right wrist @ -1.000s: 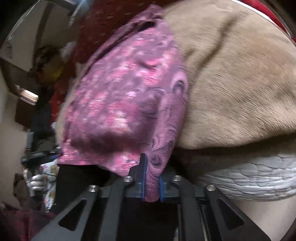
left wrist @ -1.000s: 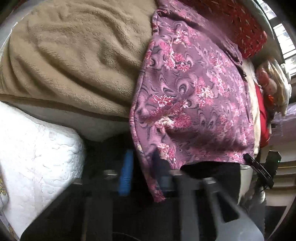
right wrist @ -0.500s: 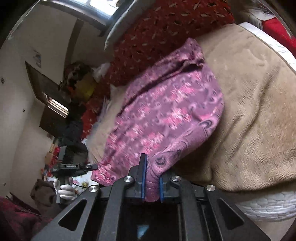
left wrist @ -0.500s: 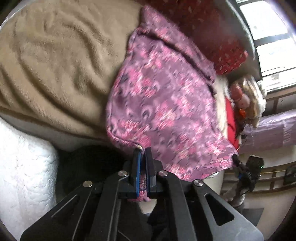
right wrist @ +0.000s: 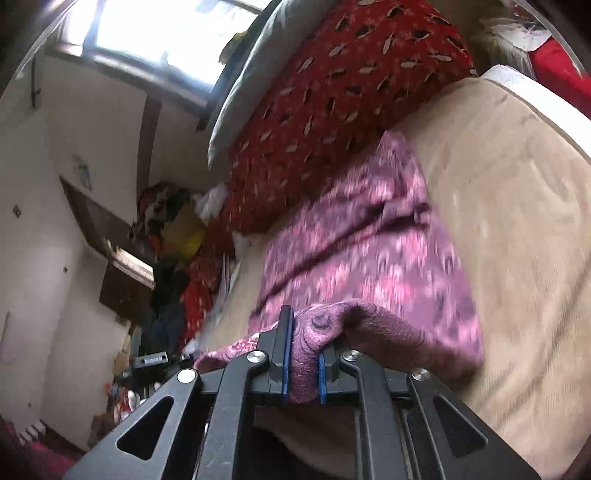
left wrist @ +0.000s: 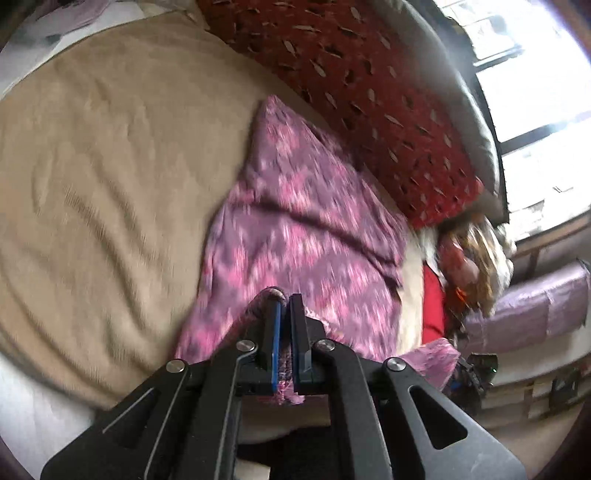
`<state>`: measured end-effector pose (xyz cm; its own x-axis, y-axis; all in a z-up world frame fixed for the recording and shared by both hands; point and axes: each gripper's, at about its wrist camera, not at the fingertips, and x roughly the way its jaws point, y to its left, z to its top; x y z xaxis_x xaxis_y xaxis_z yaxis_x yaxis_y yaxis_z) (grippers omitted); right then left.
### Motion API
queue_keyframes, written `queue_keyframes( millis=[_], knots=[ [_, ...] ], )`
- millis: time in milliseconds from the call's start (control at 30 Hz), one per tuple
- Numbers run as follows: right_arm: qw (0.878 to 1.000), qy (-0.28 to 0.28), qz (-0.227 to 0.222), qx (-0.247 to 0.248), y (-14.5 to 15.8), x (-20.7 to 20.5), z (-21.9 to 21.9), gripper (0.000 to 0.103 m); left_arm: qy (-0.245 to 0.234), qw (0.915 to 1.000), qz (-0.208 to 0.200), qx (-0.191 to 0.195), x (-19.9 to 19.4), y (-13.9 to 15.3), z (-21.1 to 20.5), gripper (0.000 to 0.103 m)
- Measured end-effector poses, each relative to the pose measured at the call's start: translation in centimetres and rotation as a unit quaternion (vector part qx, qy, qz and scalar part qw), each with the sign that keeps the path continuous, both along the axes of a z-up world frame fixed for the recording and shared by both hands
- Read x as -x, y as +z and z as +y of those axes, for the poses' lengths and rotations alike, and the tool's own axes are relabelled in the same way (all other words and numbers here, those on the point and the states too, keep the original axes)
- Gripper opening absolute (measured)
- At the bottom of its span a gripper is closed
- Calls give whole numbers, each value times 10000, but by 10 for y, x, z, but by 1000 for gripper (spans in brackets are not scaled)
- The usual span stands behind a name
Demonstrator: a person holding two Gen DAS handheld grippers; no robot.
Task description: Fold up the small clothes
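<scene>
Grippers (left wrist: pixel 283 306) (right wrist: pixel 308 325) pinch purple garment (left wrist: pixel 303 221); red cushion (left wrist: pixel 369 85) just beyond.

I see the garment (left wrist: pixel 306 229) spread on the blanket (left wrist: pixel 110 177) that covers the bed (right wrist: pixel 532 88), its far end just beside the patterned cushion (left wrist: pixel 369 85) along the bed's far edge. Its near end reaches the bed's near edge, where my left gripper (left wrist: pixel 284 308) pinches one corner and my right gripper (right wrist: pixel 303 332) the other. Behind the cushion lies a pillow (right wrist: pixel 243 74), under the window (right wrist: pixel 155 29).
</scene>
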<state>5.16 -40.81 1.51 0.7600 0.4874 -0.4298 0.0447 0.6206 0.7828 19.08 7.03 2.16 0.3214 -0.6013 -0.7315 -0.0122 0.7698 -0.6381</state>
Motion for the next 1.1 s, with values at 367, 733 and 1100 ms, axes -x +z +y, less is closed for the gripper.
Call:
queue_keyframes(
  millis=[367, 733, 1100],
  knots=[
    [9971, -655, 234, -302, -31, -143, -45, 10, 503, 9985, 173, 132, -154, -12, -22, 2],
    [9830, -1311, 1121, -634, -93, -241, -76, 15, 1011, 9913, 832, -164, -259, -62, -34, 3],
    [9788, -1733, 421, -1004, -71, -205, -109, 45, 212, 9996, -59, -198, -226, -31, -8, 56]
  ],
)
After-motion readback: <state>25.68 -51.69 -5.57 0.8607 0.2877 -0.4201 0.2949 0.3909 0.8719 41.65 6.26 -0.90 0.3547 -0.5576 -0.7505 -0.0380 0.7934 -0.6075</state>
